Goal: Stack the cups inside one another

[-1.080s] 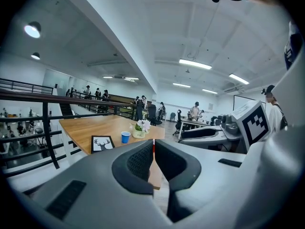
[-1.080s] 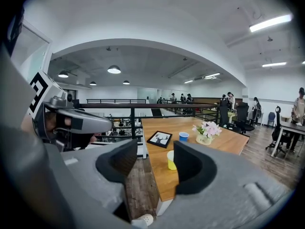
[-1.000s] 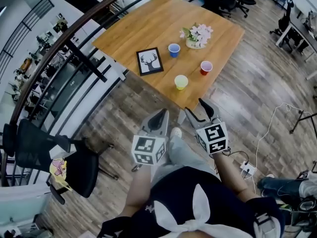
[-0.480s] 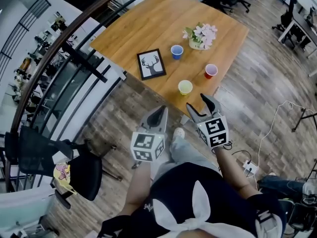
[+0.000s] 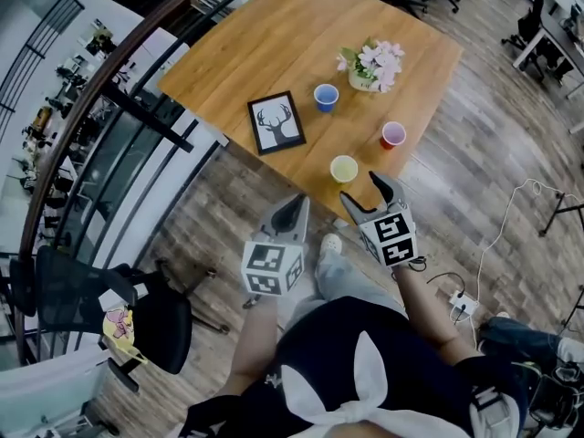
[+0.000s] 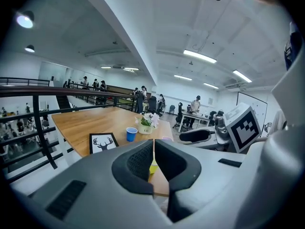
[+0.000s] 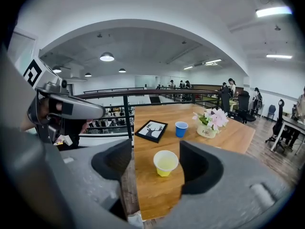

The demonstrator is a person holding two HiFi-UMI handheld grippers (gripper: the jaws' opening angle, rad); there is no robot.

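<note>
Three cups stand apart on the wooden table (image 5: pixel 274 35): a blue cup (image 5: pixel 325 97) at the back, a red cup (image 5: pixel 393 135) at the right, a yellow cup (image 5: pixel 344 169) near the front edge. My right gripper (image 5: pixel 368 197) hovers just short of that edge, facing the yellow cup (image 7: pixel 166 162). It is open and its jaws have just been opening; nothing is between them. My left gripper (image 5: pixel 294 210) is off the table to the left, shut and empty. The left gripper view shows a sliver of the yellow cup (image 6: pixel 152 168) past the tips and the blue cup (image 6: pixel 131 134).
A framed deer picture (image 5: pixel 276 122) lies left of the cups. A pot of pink flowers (image 5: pixel 372 65) stands behind them. A dark railing (image 5: pixel 137 99) runs along the table's left side. An office chair (image 5: pixel 137 308) stands on the wood floor at lower left.
Both grippers have moved forward toward the table's front edge. The right gripper is now closer to the yellow cup and its jaws stand wider apart.
</note>
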